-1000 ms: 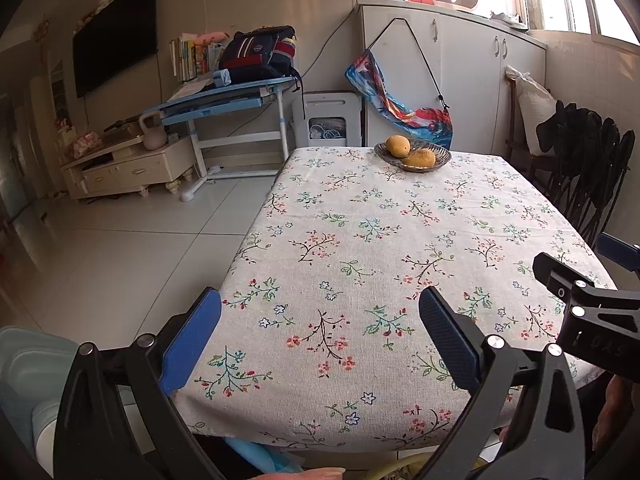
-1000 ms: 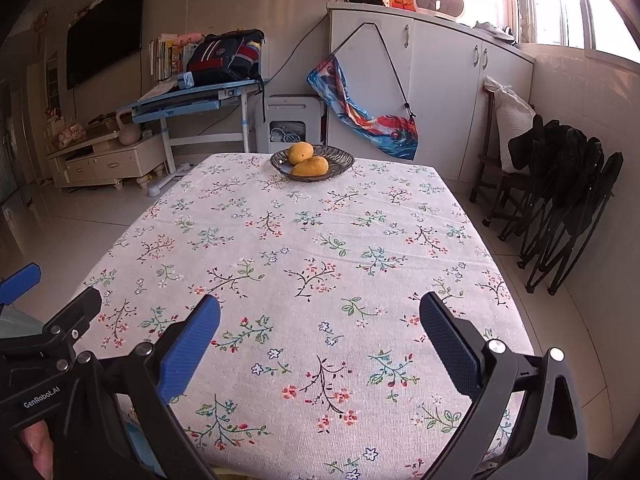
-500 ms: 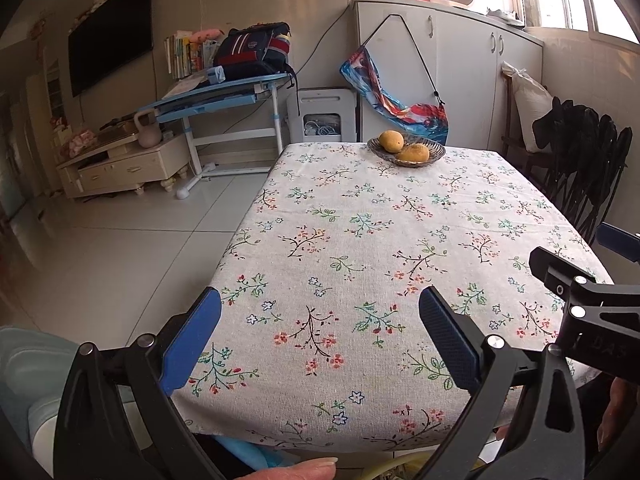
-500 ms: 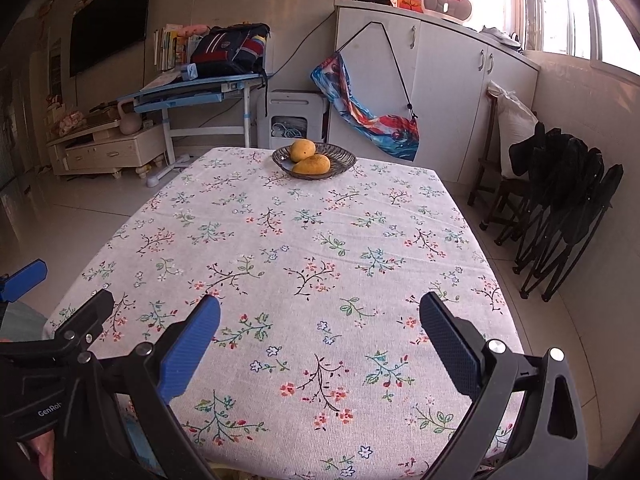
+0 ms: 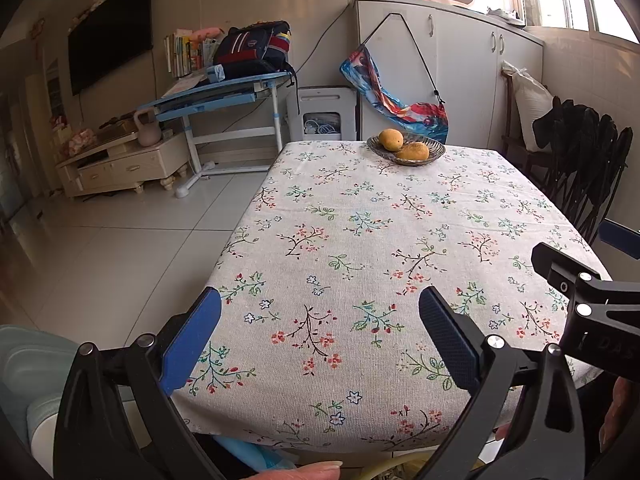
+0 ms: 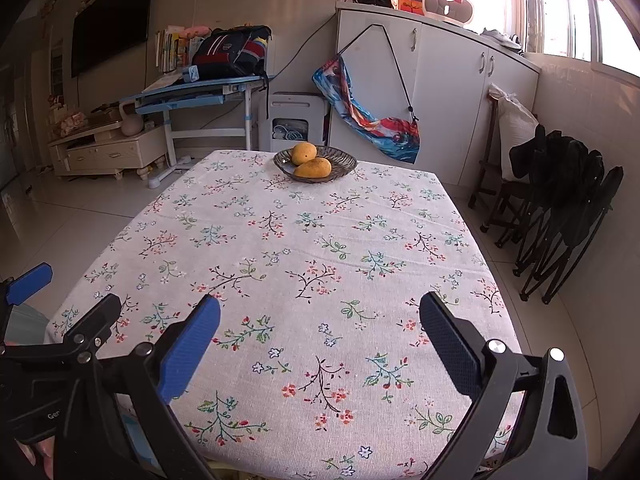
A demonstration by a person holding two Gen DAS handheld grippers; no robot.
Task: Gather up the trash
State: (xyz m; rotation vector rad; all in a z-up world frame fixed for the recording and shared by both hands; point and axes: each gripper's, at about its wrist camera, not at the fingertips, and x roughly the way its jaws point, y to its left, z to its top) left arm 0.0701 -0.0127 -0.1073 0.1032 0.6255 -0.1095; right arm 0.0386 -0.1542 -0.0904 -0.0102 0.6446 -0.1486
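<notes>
Two grippers hang over the near edge of one table (image 5: 400,216), side by side. On the left, the left gripper (image 5: 320,344) has its two blue-padded fingers (image 5: 188,344) spread wide with nothing between them, only flowered tablecloth (image 6: 312,248) showing in the gap. To its right, the right gripper (image 6: 320,344) is spread just as wide and also holds nothing; in the left wrist view it shows as a black frame at the right edge, and in the right wrist view the left gripper's frame shows at the left edge.

No trash can be picked out on the tablecloth in either view; whether any lies below the near edge, I cannot tell.

At the far end of the table sits one bowl (image 6: 344,166) holding two yellow fruits (image 6: 312,167), touching each other. Beyond the table, from the left: one dark television (image 5: 110,60) on the wall, one low cabinet (image 5: 124,164), one blue desk (image 5: 224,94) with one backpack (image 5: 254,52) on it, one white cupboard (image 6: 440,92) with a colourful bag (image 6: 366,118) hanging on it, and black folding chairs (image 6: 560,216) leaning against the right wall.
</notes>
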